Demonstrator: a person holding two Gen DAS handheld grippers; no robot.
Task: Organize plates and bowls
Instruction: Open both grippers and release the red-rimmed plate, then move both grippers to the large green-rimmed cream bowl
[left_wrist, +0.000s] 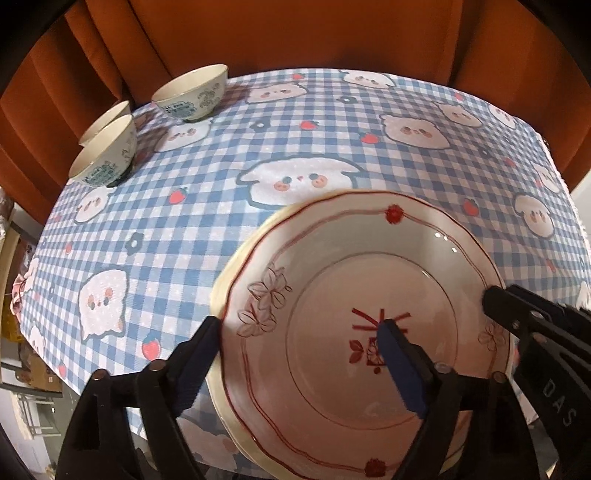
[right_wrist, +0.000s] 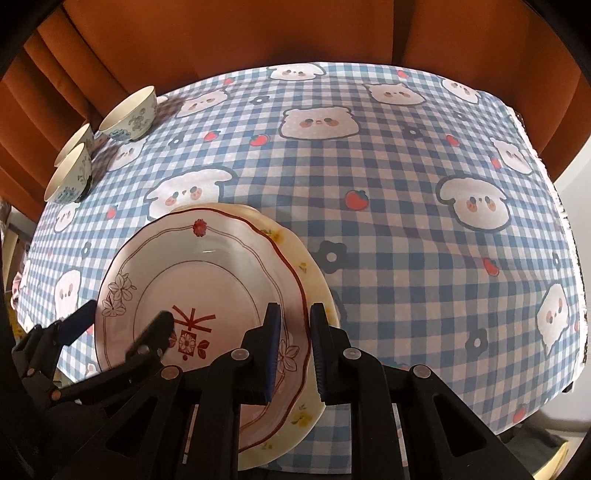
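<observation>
The desk (right_wrist: 406, 229) wears a blue-and-white checked cloth (left_wrist: 207, 229) printed with pale cartoon animals, strawberries and dark flowers; rust-orange curtains (left_wrist: 295, 33) hang close behind it. At the far left edge sit three bowls (left_wrist: 192, 92) with teal patterning, upright — two of them touching, the third just beside.

Near the front edge lie two stacked plates. The red plate (right_wrist: 207, 273), white with a red rim line, flower sketches and a red centre mark, rests on a cream plate (right_wrist: 314, 280) with small yellow flowers, which pokes out to the right.

The right gripper (right_wrist: 293, 354) has its jaws narrow, one finger inside the red plate's rim and one outside the cream plate's edge — whether they actually press the plates I cannot tell. The left gripper (left_wrist: 303, 354) has its jaws wide, one finger by the plates' left rim, the other over the red plate's centre.
</observation>
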